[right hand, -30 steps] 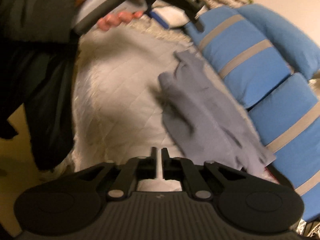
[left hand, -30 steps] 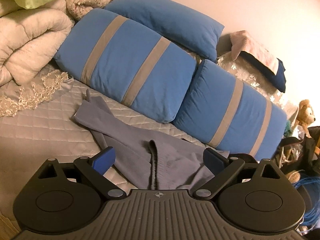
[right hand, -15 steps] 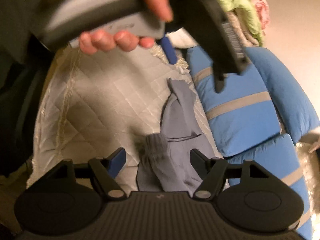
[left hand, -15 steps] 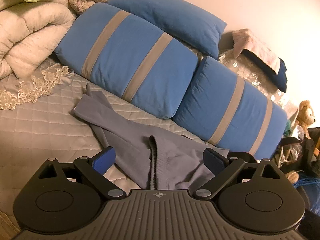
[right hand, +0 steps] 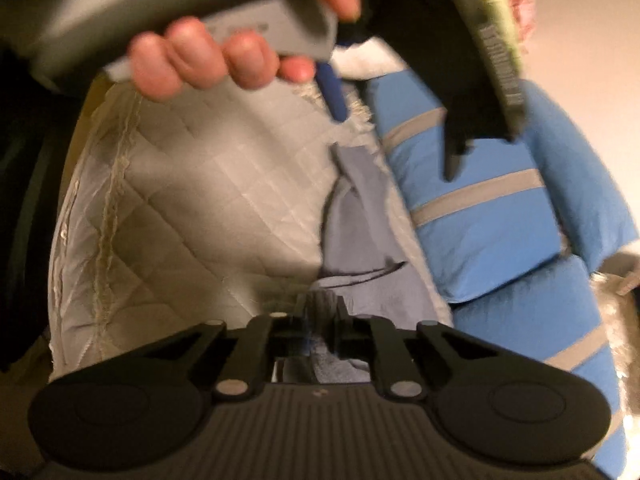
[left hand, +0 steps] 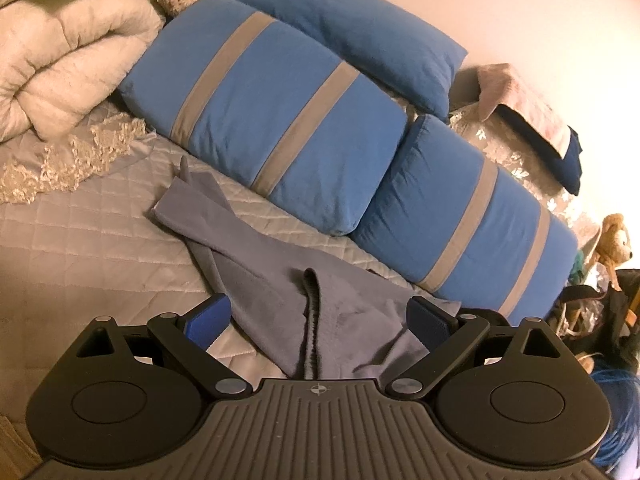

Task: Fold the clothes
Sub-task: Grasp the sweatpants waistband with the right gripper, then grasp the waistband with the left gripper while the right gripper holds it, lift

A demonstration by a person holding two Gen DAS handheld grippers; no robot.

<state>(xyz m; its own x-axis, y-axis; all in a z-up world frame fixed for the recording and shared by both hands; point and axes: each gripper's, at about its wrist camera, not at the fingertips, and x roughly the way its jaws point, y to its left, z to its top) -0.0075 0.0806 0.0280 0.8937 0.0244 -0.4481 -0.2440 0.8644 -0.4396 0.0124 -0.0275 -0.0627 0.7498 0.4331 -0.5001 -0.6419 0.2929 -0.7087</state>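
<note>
Although the right tongs (right hand: 322,312) are closing on a near edge of the rumpled grey-blue fleece garment (left hand: 280,304) lying on the quilted grey bed (left hand: 80,240), no fold shows yet; left tongs (left hand: 318,316) hang wide open, empty. Blue striped pillows (left hand: 280,120) crowd its far side.

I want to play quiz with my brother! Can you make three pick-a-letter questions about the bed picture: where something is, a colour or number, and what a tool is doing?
1. Where does the grey garment lie?
A on the quilted bedspread
B on the floor
C on a chair

2. How many grey stripes on each striped blue pillow?
A one
B two
C four

3. The left tool is:
A wide open
B clamped on a pillow
C holding a toy

Answers: 1 A, quilt shows around it. 2 B, two bands each. 3 A, blue pads stand apart over cloth.
</note>
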